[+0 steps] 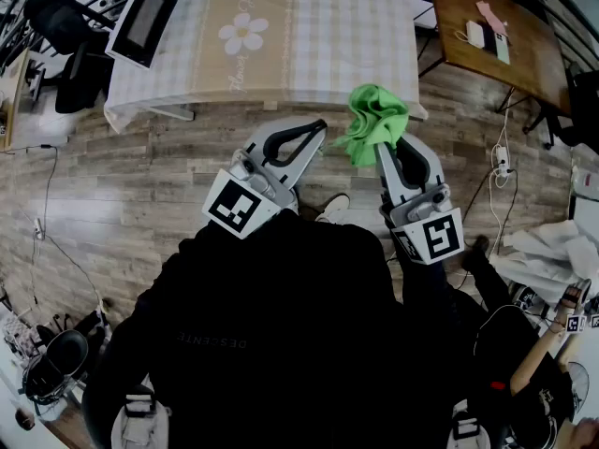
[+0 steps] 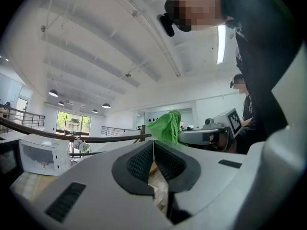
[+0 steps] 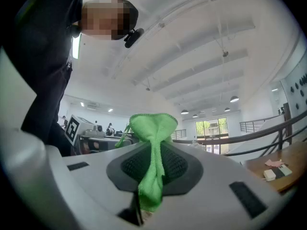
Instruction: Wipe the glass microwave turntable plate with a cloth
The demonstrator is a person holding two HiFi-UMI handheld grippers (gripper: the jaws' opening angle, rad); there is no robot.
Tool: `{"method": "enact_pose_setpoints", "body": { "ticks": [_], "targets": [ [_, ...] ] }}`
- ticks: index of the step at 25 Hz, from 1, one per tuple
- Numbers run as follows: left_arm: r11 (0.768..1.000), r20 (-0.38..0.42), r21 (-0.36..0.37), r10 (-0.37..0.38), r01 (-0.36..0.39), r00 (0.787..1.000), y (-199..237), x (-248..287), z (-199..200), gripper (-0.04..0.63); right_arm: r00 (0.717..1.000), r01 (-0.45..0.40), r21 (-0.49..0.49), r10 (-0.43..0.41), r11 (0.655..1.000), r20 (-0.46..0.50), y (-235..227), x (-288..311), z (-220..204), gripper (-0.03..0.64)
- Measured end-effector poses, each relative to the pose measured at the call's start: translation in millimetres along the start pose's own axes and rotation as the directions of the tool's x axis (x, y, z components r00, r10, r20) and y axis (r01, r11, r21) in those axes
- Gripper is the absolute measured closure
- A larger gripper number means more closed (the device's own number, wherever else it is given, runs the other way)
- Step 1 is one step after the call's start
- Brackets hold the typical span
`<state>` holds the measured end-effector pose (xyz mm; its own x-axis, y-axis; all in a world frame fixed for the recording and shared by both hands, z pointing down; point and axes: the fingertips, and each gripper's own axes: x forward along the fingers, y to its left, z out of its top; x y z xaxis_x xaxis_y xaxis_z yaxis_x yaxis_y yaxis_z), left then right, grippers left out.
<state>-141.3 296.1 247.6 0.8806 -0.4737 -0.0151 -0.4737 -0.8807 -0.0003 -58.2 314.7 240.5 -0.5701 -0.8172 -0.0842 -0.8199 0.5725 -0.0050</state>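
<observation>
My right gripper (image 1: 386,146) is shut on a bunched green cloth (image 1: 375,120), held up in the air in front of the person's chest. In the right gripper view the cloth (image 3: 152,128) stands up between the closed jaws and hangs down over them. My left gripper (image 1: 316,127) is beside it to the left, shut with nothing between its pads (image 2: 153,145); the cloth (image 2: 165,126) shows just beyond its tip. A white microwave (image 1: 143,19) stands at the left end of the checked table (image 1: 328,36). No glass turntable plate is visible in any view.
The checked table with a flower print lies ahead of both grippers, across wood floor (image 1: 140,185). A brown table (image 1: 496,26) with small items stands to the right. A second person (image 1: 538,363) is at lower right, and chairs (image 1: 65,26) are at far left.
</observation>
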Motion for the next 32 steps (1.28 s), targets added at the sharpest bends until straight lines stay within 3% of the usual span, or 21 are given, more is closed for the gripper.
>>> {"method": "enact_pose_setpoints", "body": {
  "ticks": [9,24,32],
  "targets": [
    [1.000,0.010,-0.014,0.025,-0.025,1.000,-31,6,-1,0.574,1.000,-0.015,-0.014,0.015,1.000,-0.023,-4,-29,-4,0.558],
    [0.992,-0.017,-0.002,0.124,-0.124,0.992,-56,43,-6,0.574,1.000,-0.019,0.084,0.020,0.996,-0.011,-51,-73,-12,0.551],
    [0.993,-0.039,0.013,0.118,-0.118,0.992,-70,65,-15,0.574,1.000,-0.018,0.100,0.019,0.995,-0.015,-72,-83,-16,0.549]
  ]
}}
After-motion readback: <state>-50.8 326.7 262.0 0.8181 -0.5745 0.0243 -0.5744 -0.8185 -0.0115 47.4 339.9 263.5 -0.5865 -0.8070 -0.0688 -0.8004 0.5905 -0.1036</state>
